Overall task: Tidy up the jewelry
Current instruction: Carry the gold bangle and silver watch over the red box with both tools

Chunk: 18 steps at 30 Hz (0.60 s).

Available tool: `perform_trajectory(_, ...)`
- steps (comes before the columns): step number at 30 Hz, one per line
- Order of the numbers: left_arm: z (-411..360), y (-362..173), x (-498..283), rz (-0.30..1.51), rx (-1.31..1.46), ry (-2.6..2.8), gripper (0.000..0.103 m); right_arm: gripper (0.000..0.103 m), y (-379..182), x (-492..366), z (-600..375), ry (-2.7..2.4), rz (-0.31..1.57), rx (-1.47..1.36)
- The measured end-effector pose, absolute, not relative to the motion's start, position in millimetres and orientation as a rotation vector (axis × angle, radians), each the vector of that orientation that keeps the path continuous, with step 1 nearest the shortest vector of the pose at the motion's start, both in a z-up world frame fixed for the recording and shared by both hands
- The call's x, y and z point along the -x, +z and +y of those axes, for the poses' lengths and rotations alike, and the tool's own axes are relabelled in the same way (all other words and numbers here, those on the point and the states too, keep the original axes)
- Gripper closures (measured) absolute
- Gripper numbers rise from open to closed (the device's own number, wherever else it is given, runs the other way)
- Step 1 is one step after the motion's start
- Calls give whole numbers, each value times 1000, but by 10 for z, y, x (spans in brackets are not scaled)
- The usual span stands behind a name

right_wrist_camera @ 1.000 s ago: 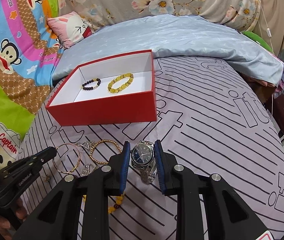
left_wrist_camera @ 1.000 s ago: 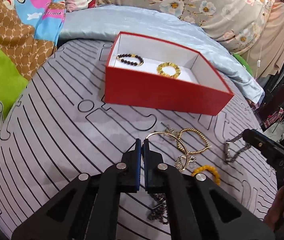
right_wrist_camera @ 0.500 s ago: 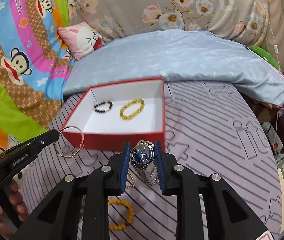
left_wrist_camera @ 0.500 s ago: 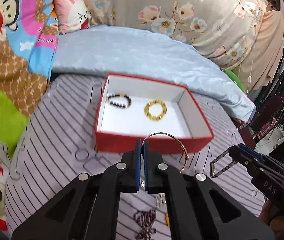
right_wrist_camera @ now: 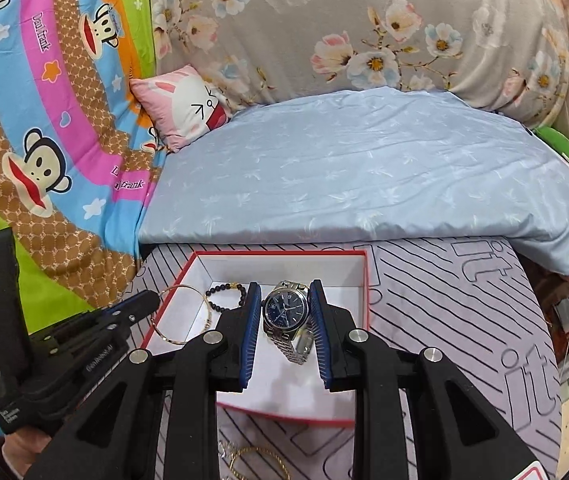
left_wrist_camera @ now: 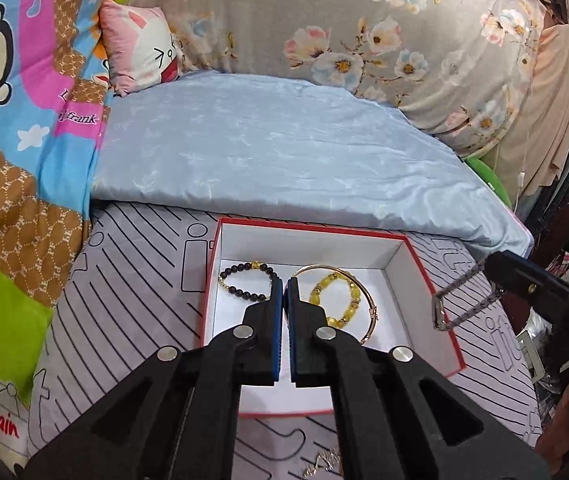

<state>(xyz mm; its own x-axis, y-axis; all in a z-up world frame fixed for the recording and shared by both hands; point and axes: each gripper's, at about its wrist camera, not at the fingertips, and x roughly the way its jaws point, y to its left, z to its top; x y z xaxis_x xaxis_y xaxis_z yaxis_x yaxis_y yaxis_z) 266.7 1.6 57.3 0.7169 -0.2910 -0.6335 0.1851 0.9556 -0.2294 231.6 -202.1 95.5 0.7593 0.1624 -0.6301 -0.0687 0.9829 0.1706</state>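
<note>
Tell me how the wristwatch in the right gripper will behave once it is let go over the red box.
The wristwatch is gripped by its case, and its link band sags below, so the band will probably flop and fold on landing. Being metal, it likely drops heavily rather than drifting. The round case could tip flat on the red box floor rather than roll.

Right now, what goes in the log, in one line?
left gripper: shut on gold bangle | right gripper: shut on watch | both over red box | not yet dropped
</note>
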Motion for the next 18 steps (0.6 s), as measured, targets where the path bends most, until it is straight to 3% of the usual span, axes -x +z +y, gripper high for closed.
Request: perform_trajectory(18, -49, -14, -3101, 825, 137, -232, 101, 80, 183, -2837, -2050, 95, 832, -130)
